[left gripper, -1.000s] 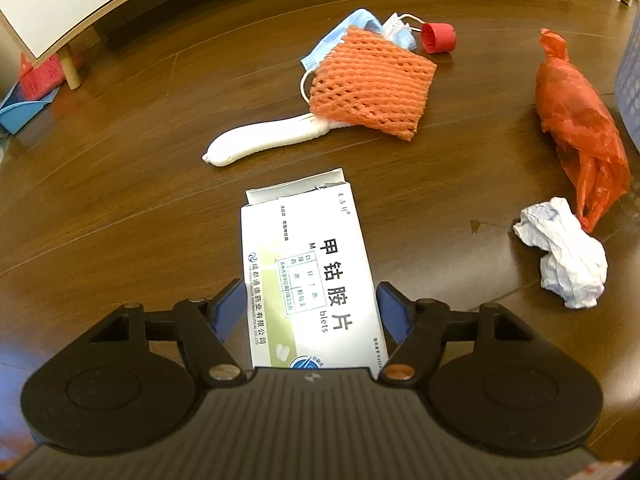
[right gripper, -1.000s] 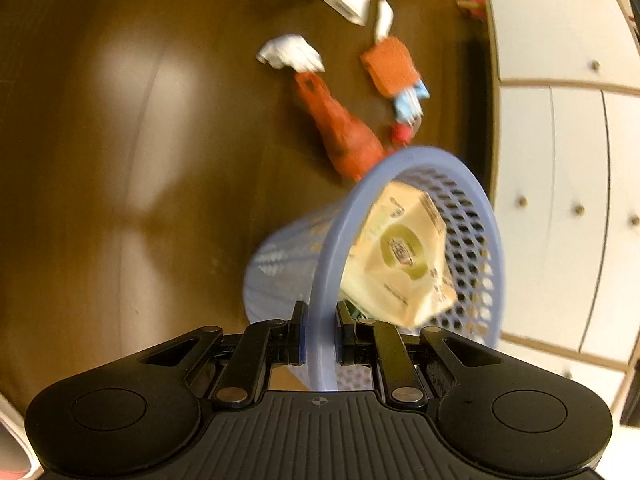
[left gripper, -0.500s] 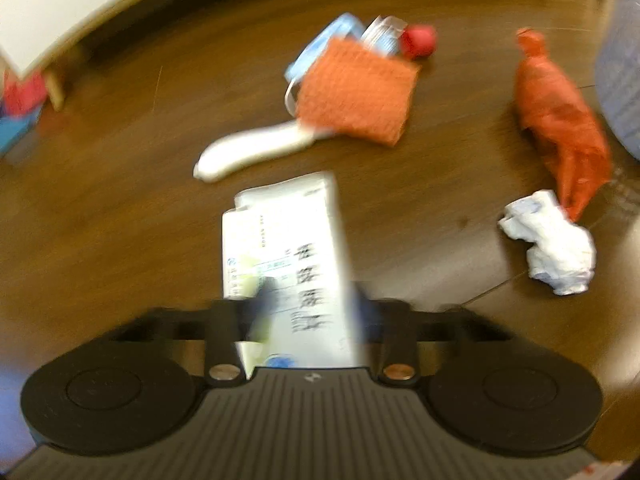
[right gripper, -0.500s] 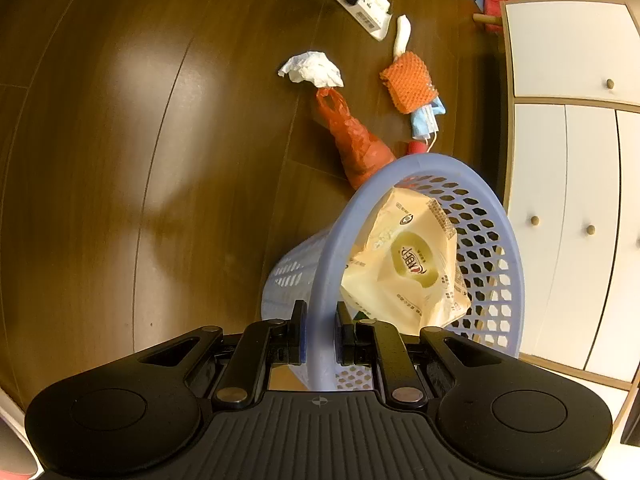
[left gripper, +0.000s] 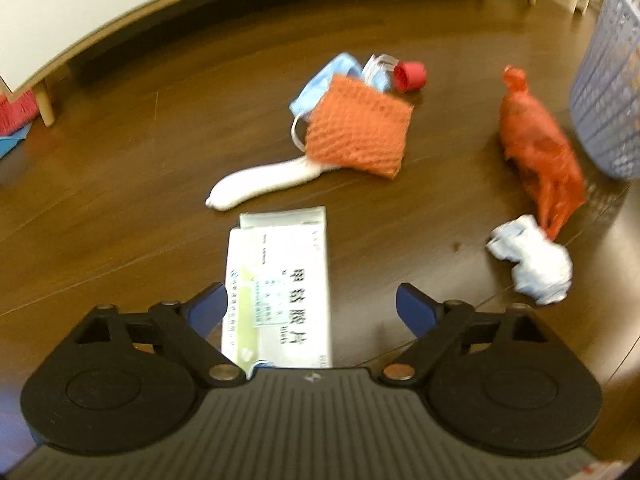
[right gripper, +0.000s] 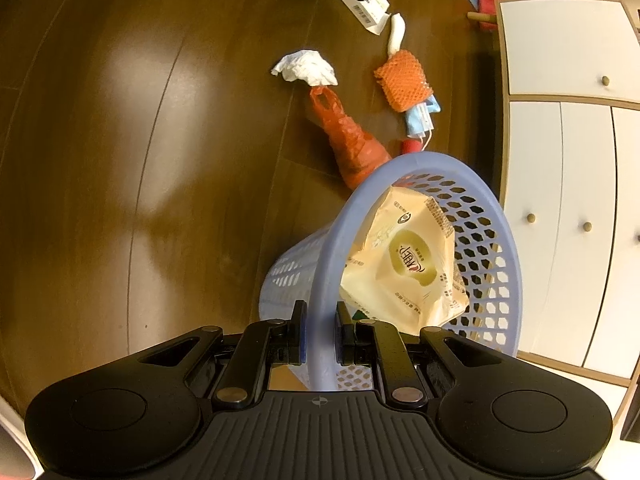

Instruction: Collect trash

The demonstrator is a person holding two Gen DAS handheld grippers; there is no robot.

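While the right tongs (right gripper: 319, 334) stay clamped on the basket (right gripper: 404, 160) rim at lower centre to steady it, the left tongs (left gripper: 311, 309) stand apart around the medicine box (left gripper: 280, 276) at centre, ready to grip.

Left gripper (left gripper: 311, 307): black ribbed housing, two round black discs at the sides, black linkage arms with silver and copper-coloured rivets, blue finger pads (left gripper: 208, 309). Right gripper (right gripper: 319, 327): same black ribbed body with a small crosshair mark, silver rivets, blue-lined black fingers.
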